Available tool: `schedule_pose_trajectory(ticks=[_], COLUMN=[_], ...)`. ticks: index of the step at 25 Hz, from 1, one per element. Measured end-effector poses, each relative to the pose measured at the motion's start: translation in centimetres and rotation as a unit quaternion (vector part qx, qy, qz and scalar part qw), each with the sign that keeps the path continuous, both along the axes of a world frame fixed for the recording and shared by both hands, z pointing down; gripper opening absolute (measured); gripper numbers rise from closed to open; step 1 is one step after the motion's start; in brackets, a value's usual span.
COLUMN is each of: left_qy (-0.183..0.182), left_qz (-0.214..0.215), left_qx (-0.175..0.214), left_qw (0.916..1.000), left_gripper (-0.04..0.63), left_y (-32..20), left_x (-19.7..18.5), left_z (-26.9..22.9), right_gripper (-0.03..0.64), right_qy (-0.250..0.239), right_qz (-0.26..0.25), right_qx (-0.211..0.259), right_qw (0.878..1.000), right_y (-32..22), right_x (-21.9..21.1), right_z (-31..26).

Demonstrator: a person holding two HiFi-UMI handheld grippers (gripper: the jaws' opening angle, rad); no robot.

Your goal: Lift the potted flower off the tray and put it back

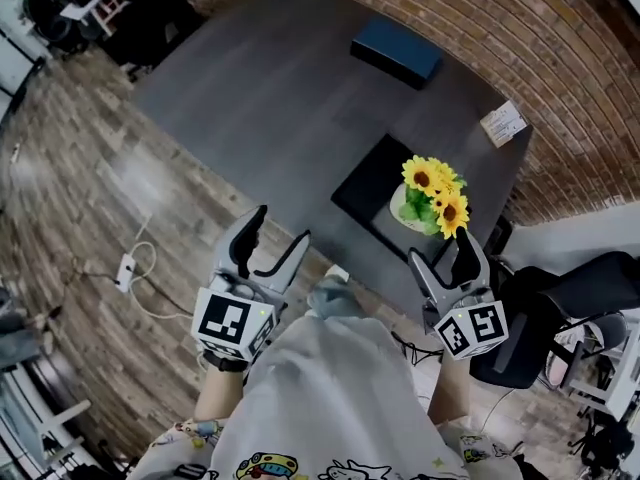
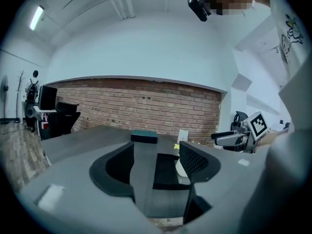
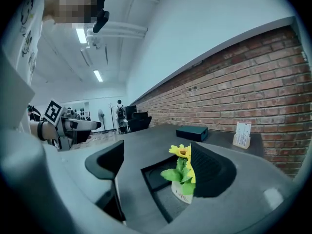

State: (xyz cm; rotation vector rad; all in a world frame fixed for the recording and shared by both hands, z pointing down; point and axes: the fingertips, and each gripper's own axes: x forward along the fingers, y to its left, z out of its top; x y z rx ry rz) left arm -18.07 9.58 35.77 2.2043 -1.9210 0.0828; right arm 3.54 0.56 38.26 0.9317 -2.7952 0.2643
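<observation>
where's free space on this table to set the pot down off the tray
Widest bare patch: the table left of the tray and blue box, out to its left edge. A smaller gap lies between box and tray. Crowded: the right end, with the potted flower on the tray and the card stand near the edge.

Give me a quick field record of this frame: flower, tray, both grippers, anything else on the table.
potted flower: upright on the tray, untouched
tray: black, on the table, near the person's side
left gripper: open, empty, by the table's near edge
right gripper: open, empty, pointed toward the flower, apart from it
table: dark grey
box: dark, at the far end
card stand: at the edge beside the brick wall
stage: lift not yet begun
</observation>
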Motion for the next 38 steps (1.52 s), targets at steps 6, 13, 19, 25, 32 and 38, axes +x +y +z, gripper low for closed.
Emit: schedule_pose_trajectory(ticks=[6,13,19,25,32,38], left_qy=[-0.006,-0.003,-0.001,-0.005,-0.009,-0.006], left_qz=[0.066,0.144,0.223,0.301,0.352,0.38], left_qx=[0.008,0.01,0.002,-0.005,-0.021,-0.039], left_qw=[0.9978,0.9895,0.9747,0.9537,0.9356,0.924], left_gripper=[0.302,0.308,0.319,0.325,0.337,0.362], left_y=[-7.3,-12.3,-15.1,-17.0,-17.8,-17.8], left_x=[1.7,4.8,8.0,10.3,12.2,13.2], left_z=[-1.5,-1.8,-1.7,-1.5,0.0,2.1], right_gripper=[0.436,0.451,0.458,0.468,0.472,0.474], right_qy=[-0.01,-0.005,-0.004,-0.003,0.004,0.018], right_qz=[0.045,0.083,0.121,0.165,0.176,0.164], right_qx=[0.003,0.004,0.009,0.006,0.0,-0.001], right_qw=[0.999,0.997,0.993,0.986,0.984,0.986], right_y=[-4.3,-6.3,-6.3,-5.7,-5.6,-6.0], right_x=[1.7,3.5,4.7,5.4,5.5,5.1], right_z=[-0.8,-1.0,-1.1,-0.8,0.2,1.6])
